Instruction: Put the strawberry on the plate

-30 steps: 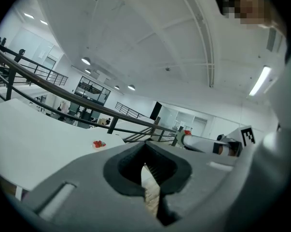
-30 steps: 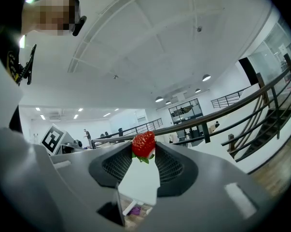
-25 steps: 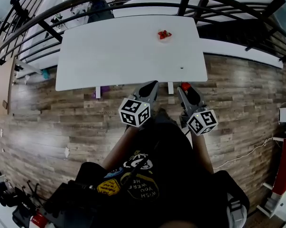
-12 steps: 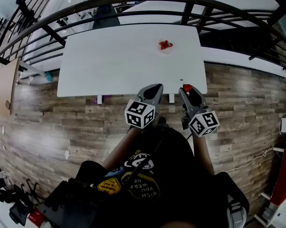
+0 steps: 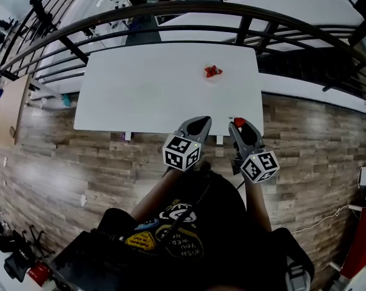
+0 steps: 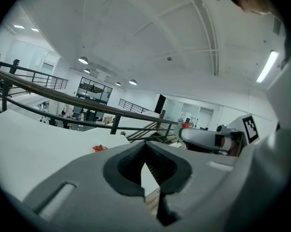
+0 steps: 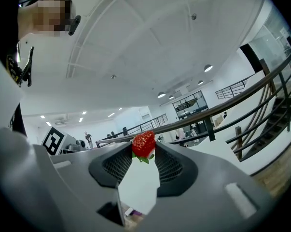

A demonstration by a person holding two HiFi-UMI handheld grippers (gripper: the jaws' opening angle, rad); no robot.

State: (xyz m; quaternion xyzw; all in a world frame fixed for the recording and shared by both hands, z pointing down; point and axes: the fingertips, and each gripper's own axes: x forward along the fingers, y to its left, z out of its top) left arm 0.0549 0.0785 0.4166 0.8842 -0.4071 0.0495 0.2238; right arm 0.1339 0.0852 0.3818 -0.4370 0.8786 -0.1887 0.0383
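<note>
A red strawberry (image 7: 144, 143) is pinched between the tips of my right gripper (image 7: 144, 148), which is shut on it. In the head view that strawberry (image 5: 238, 122) and the right gripper (image 5: 238, 125) hang at the near edge of the white table (image 5: 140, 90). My left gripper (image 5: 201, 122) is beside it at the same edge, its jaws together and holding nothing (image 6: 145, 146). A small pale plate (image 5: 212, 77) with red strawberries (image 5: 213, 71) on it sits far back on the table's right side, well ahead of both grippers. The left gripper view shows those berries (image 6: 100, 148) low and distant.
A black metal railing (image 5: 170, 8) curves round the table's far side. Wooden plank floor (image 5: 61, 156) lies under and beside the table. The person's dark clothing (image 5: 189, 223) fills the lower middle of the head view. More white tables (image 5: 292, 5) stand beyond the railing.
Both grippers have moved forward together from over the floor to the table's near edge. The right one still carries the strawberry, and the left stays shut.
</note>
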